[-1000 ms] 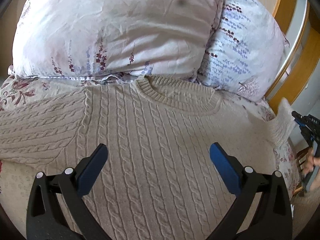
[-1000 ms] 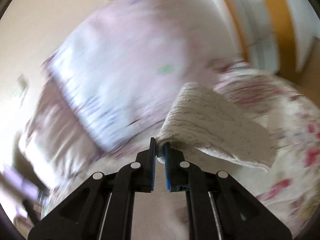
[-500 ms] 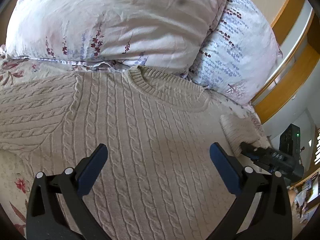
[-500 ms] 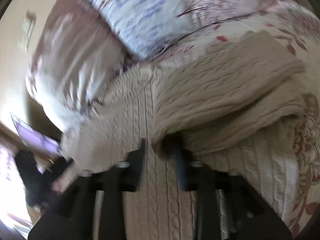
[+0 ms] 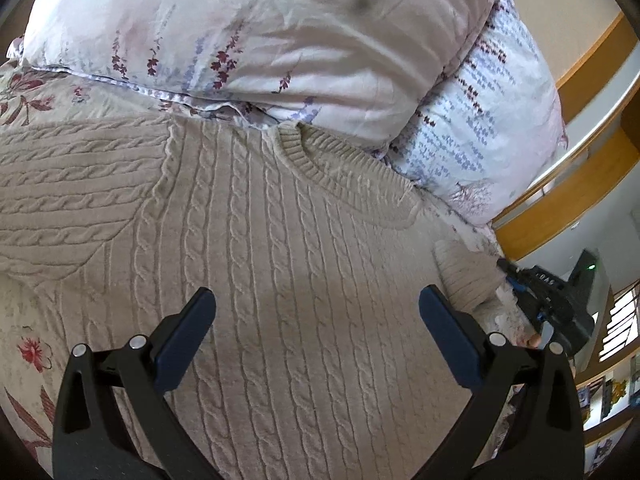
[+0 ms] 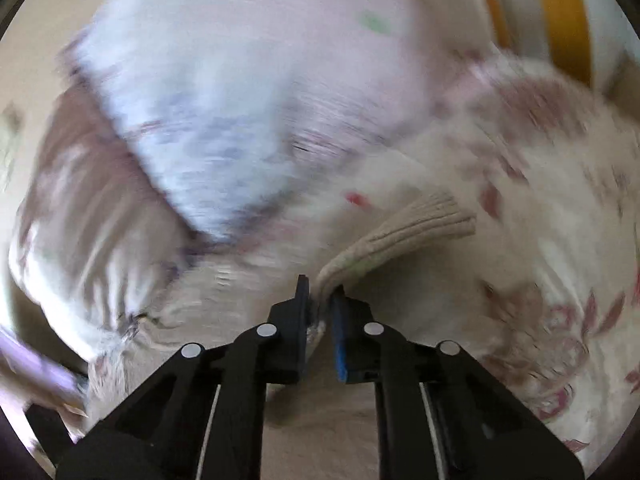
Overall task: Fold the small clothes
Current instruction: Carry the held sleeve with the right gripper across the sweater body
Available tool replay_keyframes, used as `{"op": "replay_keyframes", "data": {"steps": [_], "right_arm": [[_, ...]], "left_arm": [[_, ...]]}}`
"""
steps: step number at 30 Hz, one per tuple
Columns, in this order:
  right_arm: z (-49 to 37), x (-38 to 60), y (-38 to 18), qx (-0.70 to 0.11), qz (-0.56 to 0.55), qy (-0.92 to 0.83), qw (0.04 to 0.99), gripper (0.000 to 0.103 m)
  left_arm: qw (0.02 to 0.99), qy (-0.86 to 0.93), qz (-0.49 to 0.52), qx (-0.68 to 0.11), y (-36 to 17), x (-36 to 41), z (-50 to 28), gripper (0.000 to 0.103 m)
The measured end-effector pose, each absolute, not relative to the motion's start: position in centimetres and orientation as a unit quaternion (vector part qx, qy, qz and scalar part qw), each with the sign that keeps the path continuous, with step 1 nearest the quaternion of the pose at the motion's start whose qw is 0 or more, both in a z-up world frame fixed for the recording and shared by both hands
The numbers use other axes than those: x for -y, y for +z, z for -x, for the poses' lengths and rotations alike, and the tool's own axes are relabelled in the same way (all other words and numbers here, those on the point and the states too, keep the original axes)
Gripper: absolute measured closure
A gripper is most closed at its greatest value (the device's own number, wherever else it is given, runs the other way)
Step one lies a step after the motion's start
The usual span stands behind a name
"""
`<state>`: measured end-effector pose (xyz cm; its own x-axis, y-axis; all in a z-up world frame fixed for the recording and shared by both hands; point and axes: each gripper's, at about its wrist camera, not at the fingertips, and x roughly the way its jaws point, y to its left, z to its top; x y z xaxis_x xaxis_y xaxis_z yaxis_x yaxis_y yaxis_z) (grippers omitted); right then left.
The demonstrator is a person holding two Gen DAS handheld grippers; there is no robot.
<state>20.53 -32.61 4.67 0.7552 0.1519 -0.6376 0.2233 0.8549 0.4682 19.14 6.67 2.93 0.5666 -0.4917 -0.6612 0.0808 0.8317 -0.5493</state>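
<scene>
While the beige cable-knit sweater lies flat on a floral bedsheet, its ribbed round collar at 12 o'clock abuts a pink floral pillow; a blue-sprigged pillow sits at 2 o'clock. The left gripper hovers above the sweater's torso, its blue-padded jaws spread wide and holding nothing. The right gripper is clamped on the ribbed sleeve cuff, which fans out toward 1 o'clock; that view is motion-blurred.
</scene>
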Motion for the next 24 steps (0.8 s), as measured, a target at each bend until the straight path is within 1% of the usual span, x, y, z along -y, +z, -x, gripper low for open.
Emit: {"op": "replay_keyframes", "data": {"steps": [3,4,5,6,7,9,10,13,14,18,20,21,23,24], "right_arm": [[-20.7,27.2,6.8,-0.330,-0.206,0.053,0.920,0.092],[-20.8,24.2,7.0,-0.343,-0.175,0.106,0.917,0.090],[-21.1,21.6,6.5,-0.366,-0.149,0.149,0.906,0.087],[-21.3,19.2,5.5,-0.400,-0.128,0.190,0.888,0.075],[-21.4,17.7,4.6,-0.425,-0.117,0.213,0.872,0.066],[-21.0,16.0,2.5,-0.468,-0.112,0.236,0.844,0.065],[-20.8,16.2,2.1,-0.475,-0.120,0.237,0.839,0.063],[-20.0,19.4,1.3,-0.483,-0.185,0.217,0.828,0.054],[-19.7,21.1,1.3,-0.481,-0.213,0.203,0.826,0.054],[-18.2,29.0,0.7,-0.459,-0.339,0.119,0.813,0.054],[-17.6,32.5,0.2,-0.442,-0.388,0.081,0.805,0.054],[-17.4,34.1,0.0,-0.433,-0.410,0.060,0.801,0.054],[-17.1,36.9,-0.8,-0.414,-0.451,0.029,0.790,0.054],[-16.9,38.4,-1.2,-0.403,-0.472,0.015,0.784,0.054]], "left_arm": [[0.844,-0.187,0.264,-0.428,3.0,-7.1,-19.1,0.002],[0.840,-0.193,0.273,-0.427,3.0,-7.1,-19.2,0.002],[0.837,-0.197,0.280,-0.427,2.9,-7.1,-19.2,0.002],[0.832,-0.200,0.288,-0.430,2.7,-7.0,-19.3,0.002],[0.827,-0.202,0.292,-0.436,2.5,-6.8,-19.4,0.003],[0.820,-0.205,0.297,-0.444,2.1,-6.3,-19.6,0.007],[0.814,-0.208,0.300,-0.451,1.8,-6.0,-19.7,0.009],[0.797,-0.210,0.310,-0.473,0.9,-5.3,-20.2,0.018],[0.790,-0.209,0.317,-0.481,0.5,-5.1,-20.4,0.022],[0.784,-0.196,0.326,-0.490,0.3,-4.3,-21.0,0.028],[0.779,-0.199,0.331,-0.493,0.2,-4.0,-21.4,0.041],[0.773,-0.199,0.338,-0.498,0.0,-3.7,-21.6,0.044],[0.767,-0.194,0.340,-0.507,-0.4,-3.3,-22.0,0.054],[0.767,-0.193,0.338,-0.511,-0.5,-3.0,-22.2,0.056]]}}
